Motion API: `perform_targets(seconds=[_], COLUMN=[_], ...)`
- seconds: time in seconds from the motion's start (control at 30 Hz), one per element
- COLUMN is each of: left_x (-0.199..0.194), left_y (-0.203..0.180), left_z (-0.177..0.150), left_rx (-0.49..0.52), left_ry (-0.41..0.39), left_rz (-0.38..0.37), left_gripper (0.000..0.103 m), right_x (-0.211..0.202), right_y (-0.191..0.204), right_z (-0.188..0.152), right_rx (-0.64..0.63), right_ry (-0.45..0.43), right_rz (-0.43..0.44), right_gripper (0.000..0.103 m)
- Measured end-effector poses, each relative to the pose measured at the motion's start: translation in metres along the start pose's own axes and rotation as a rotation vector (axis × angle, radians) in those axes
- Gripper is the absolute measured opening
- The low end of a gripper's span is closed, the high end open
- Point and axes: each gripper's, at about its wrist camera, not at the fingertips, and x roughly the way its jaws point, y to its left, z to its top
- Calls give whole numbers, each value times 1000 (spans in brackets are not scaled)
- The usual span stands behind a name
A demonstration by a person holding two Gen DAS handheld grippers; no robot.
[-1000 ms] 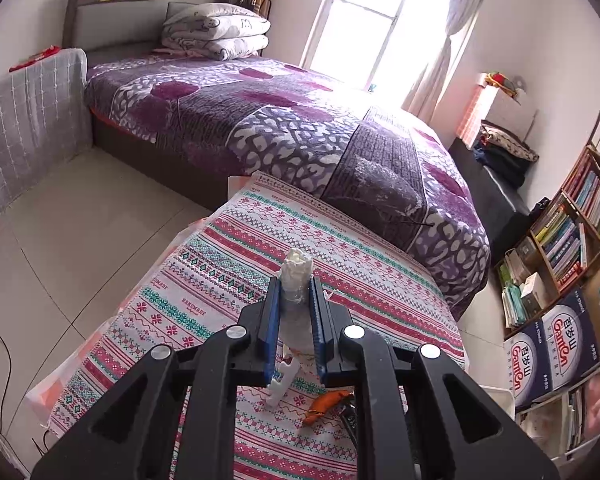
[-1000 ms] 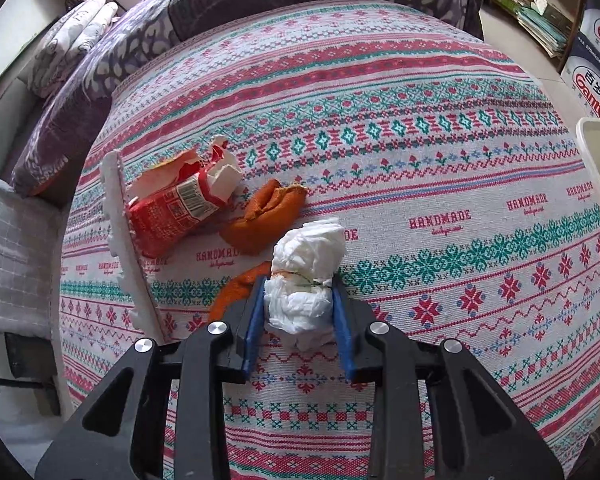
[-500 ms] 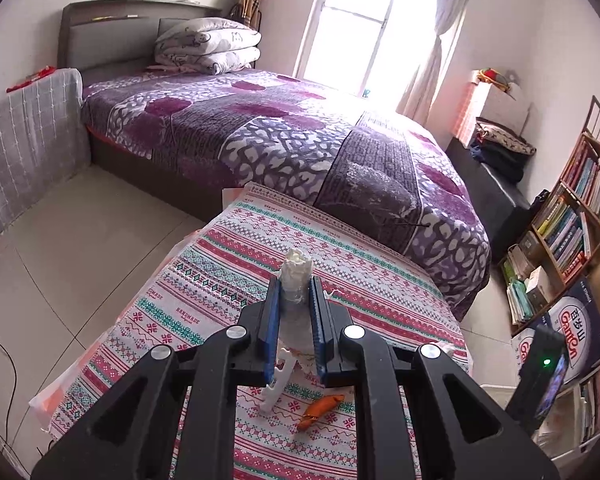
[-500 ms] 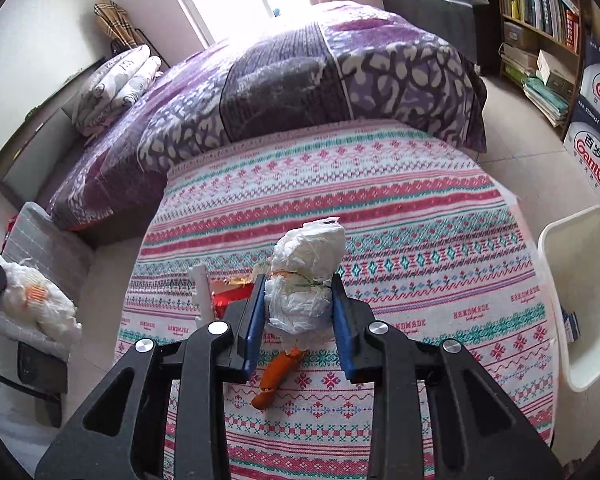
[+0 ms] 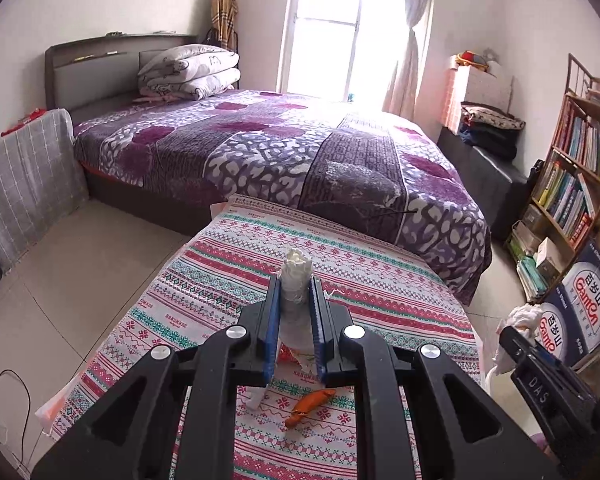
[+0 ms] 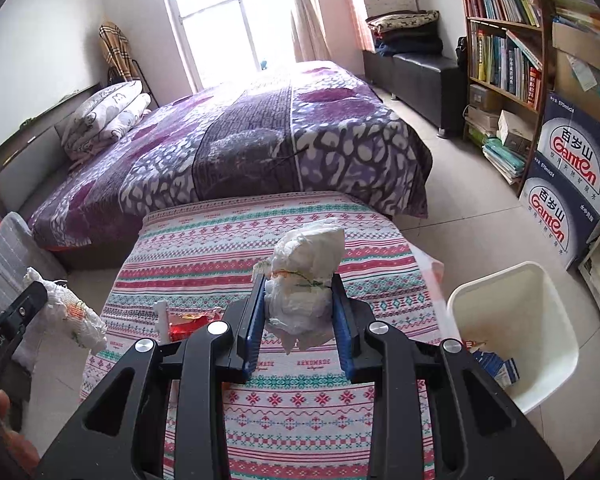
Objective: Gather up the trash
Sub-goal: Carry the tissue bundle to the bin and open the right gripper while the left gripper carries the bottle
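Above the "HANDMADE" tablecloth point(image 6: 204, 240), the left gripper point(image 5: 295, 312) pinches a narrow tissue wad point(image 5: 296, 280); the right gripper point(image 6: 299, 314), wider, clamps a crumpled tissue ball point(image 6: 306, 280). "Ganten" boxes point(image 6: 572, 168) stand behind the white bin point(image 6: 540, 396).

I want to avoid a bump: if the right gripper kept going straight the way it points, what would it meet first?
Probably the patterned table. The right gripper, shut on a tissue wad, points forward and down over it toward the bed. Depth is hard to judge.

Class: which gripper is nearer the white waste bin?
Right. The right gripper is just left of the white bin; the left gripper is across the table.
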Motion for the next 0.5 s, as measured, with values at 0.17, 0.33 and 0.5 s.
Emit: perform_targets(seconds=[0.17,0.33,0.5], left_x=[2,5,8], left_y=[-23,-41,-56], left_z=[-16,-28,-33], left_rx=[71,110,123], left_ry=[5,12,22], left_rz=[1,-10,-31], left_gripper=[15,15,15], right_x=[-4,1,0], right_y=[-24,-49,-74], right_z=[-4,-11,-5], right_rx=[6,29,75], right_ry=[-15,-20,-23], right_rz=[-37,-84,-97], right_gripper=[29,29,29])
